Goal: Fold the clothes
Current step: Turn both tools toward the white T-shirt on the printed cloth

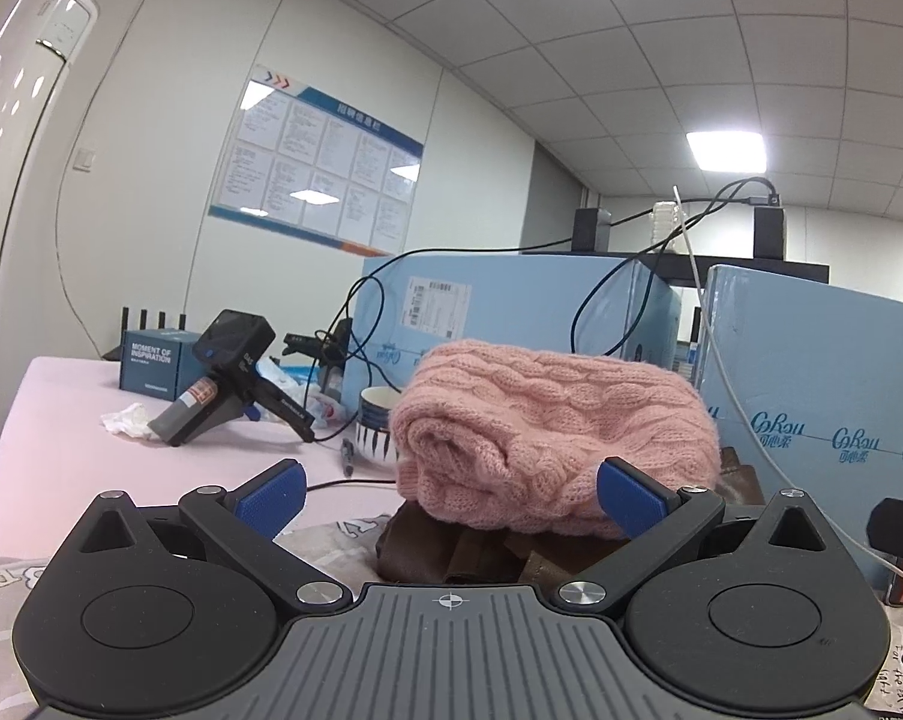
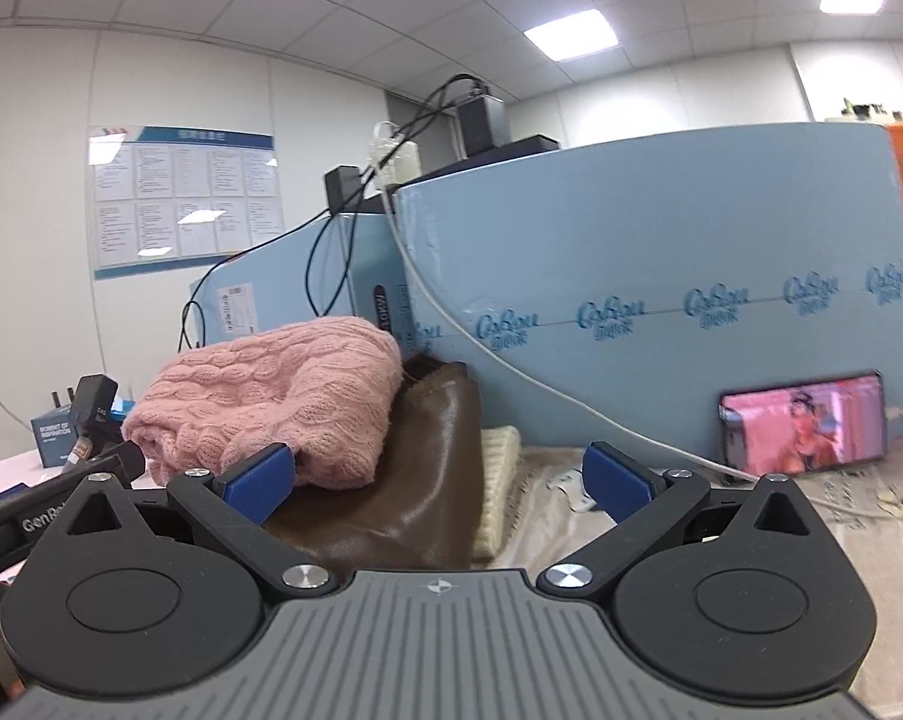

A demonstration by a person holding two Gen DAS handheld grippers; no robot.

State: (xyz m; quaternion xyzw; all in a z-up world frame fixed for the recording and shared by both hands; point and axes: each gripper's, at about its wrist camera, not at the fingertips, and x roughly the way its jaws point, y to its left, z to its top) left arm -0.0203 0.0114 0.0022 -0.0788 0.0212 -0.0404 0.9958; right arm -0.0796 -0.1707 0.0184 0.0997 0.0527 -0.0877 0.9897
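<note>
Both grippers are held low over the bed, jaws spread wide and nothing gripped: the left gripper (image 1: 451, 495) is aimed straight at the clothes pile, the right gripper (image 2: 439, 480) at its right side. Printed bed cover (image 2: 859, 534) is seen under and beside them. Just beyond the blue pads, a brown leather garment (image 2: 415, 480) is lying crumpled, and a pink knitted sweater (image 1: 547, 432) is stacked on top of it, already folded into a thick bundle. A cream knit piece (image 2: 499, 480) is tucked against the brown garment's right edge. Behind the pile, blue cartons (image 2: 661, 300) are stood, with a phone (image 2: 805, 426) propped against one.

The sweater is judged finished; the step in hand appears to be choosing the next garment. A grasp on the brown garment is called for next, and the sweater would likely have to be moved off first, or the pile will be dragged.
</note>
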